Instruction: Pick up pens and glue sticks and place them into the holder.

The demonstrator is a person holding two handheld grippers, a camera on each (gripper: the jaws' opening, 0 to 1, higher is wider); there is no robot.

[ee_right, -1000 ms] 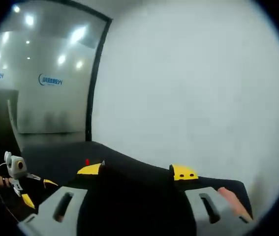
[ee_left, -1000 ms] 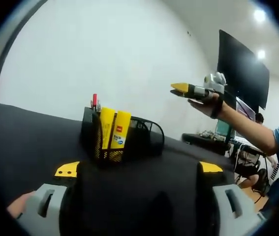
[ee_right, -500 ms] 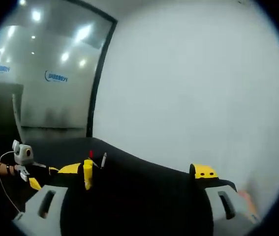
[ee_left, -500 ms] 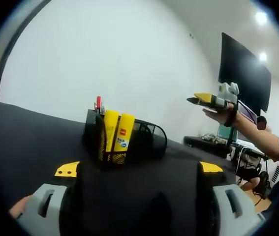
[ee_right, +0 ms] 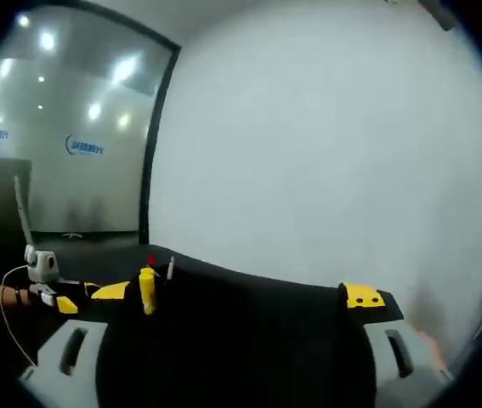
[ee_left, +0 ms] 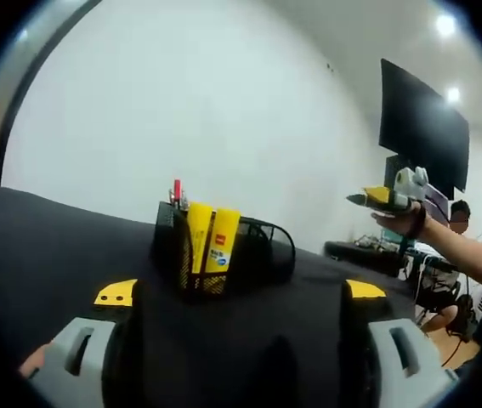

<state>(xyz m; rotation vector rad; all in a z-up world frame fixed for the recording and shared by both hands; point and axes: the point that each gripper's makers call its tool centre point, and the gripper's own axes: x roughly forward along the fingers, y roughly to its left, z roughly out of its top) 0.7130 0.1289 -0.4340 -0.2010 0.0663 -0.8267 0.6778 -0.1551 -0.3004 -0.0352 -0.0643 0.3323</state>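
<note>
Both claws are up in the air and wide apart, and the pens and glue sticks stand in the holder.

In the left gripper view, the black mesh holder (ee_left: 223, 255) sits on the black table (ee_left: 45, 246). Two yellow glue sticks (ee_left: 212, 248) stand upright inside the holder, side by side at its front. Behind them, pens (ee_left: 178, 194) poke up over the holder's rim, one with a red top. The left gripper (ee_left: 241, 293) is near the holder and above the table, its jaws far apart with nothing between them. The right gripper (ee_left: 375, 198) is held in a hand to the right of the holder, higher than it and well apart from it. In the right gripper view, its own yellow tips stand far apart, holding nothing. A white wall (ee_left: 206, 110) is behind the holder.
</note>
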